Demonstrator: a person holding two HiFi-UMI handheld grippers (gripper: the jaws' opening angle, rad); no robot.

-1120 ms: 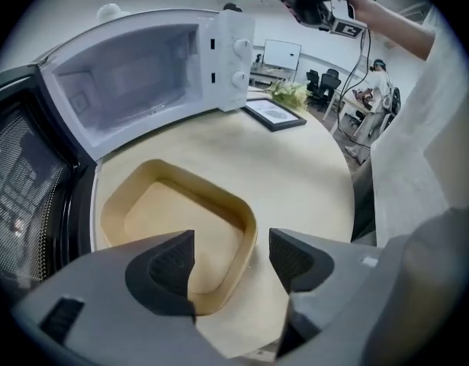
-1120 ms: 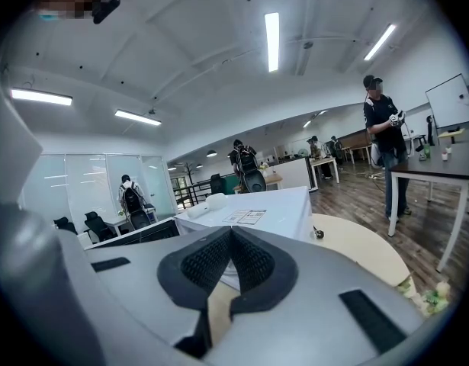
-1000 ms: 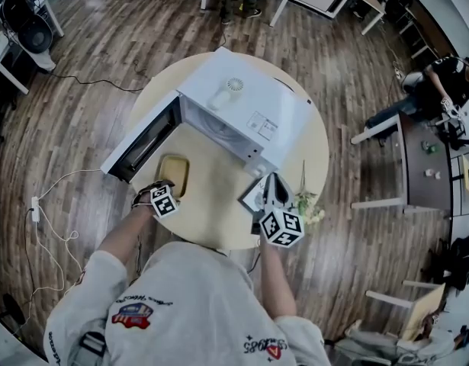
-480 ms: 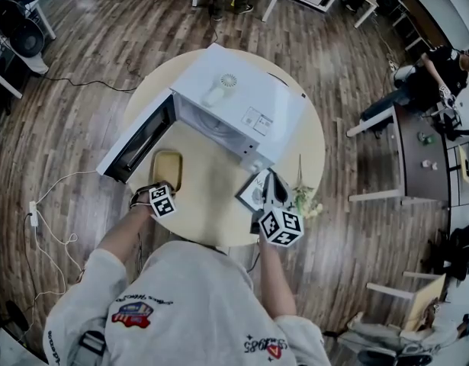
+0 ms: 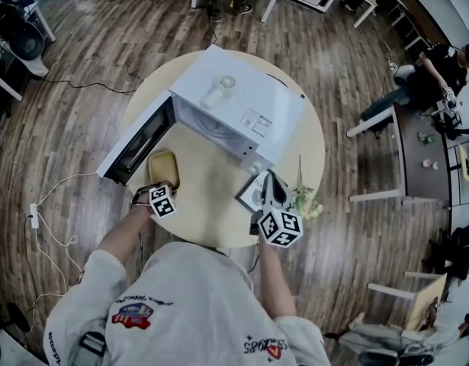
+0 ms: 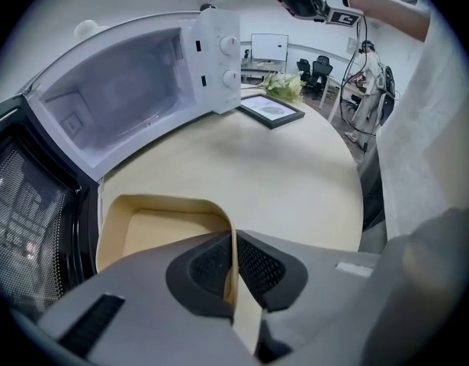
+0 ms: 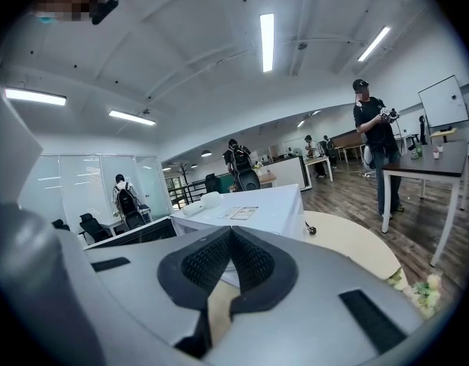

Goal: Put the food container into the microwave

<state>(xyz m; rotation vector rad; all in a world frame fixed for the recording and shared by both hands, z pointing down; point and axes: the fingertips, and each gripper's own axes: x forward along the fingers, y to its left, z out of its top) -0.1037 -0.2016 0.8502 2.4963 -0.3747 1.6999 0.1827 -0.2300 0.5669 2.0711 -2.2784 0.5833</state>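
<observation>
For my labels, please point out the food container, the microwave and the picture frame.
food container point(image 6: 165, 231), left gripper view, inner floor.
microwave point(image 5: 280, 101), head view, white top.
picture frame point(image 6: 272, 111), left gripper view, middle.

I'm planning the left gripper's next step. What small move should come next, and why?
Probably lift the food container slightly off the table: the left gripper's fingers have just closed on its wall, and the microwave cavity stands open just beyond.

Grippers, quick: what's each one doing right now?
Left gripper: just closed, gripping the food container by its wall.
Right gripper: closed, holding nothing.
</observation>
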